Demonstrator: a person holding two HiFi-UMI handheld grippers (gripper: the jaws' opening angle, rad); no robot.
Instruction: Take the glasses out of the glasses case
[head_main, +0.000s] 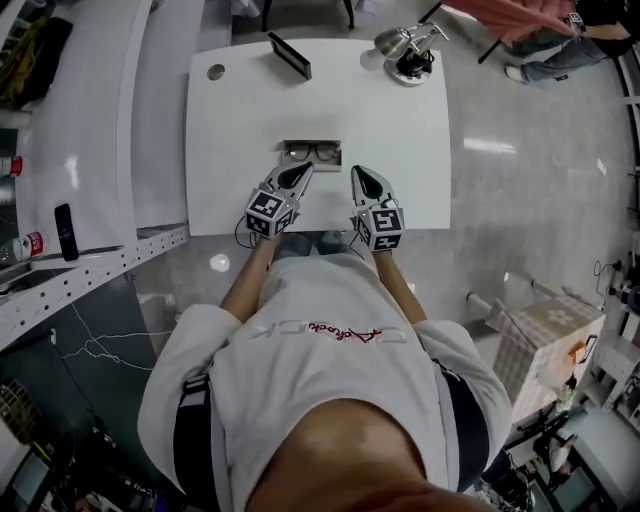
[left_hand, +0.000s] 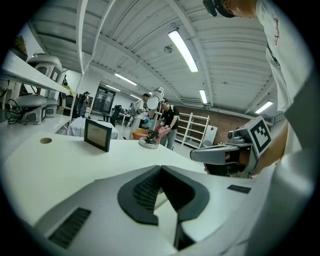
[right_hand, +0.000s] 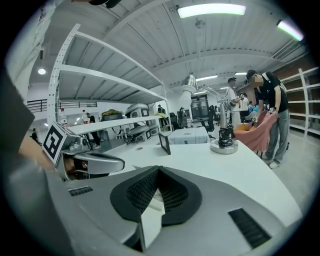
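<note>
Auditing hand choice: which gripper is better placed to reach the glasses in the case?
Probably left: the left gripper points at the glasses case; the right gripper sits off its right end. Both shut.

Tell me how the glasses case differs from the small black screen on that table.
The glasses case lies flat and open, with the glasses inside; the screen stands up on its edge. The case sits near the person's side, just ahead of the left gripper; the screen is at the far side. Both rest on the white table.
</note>
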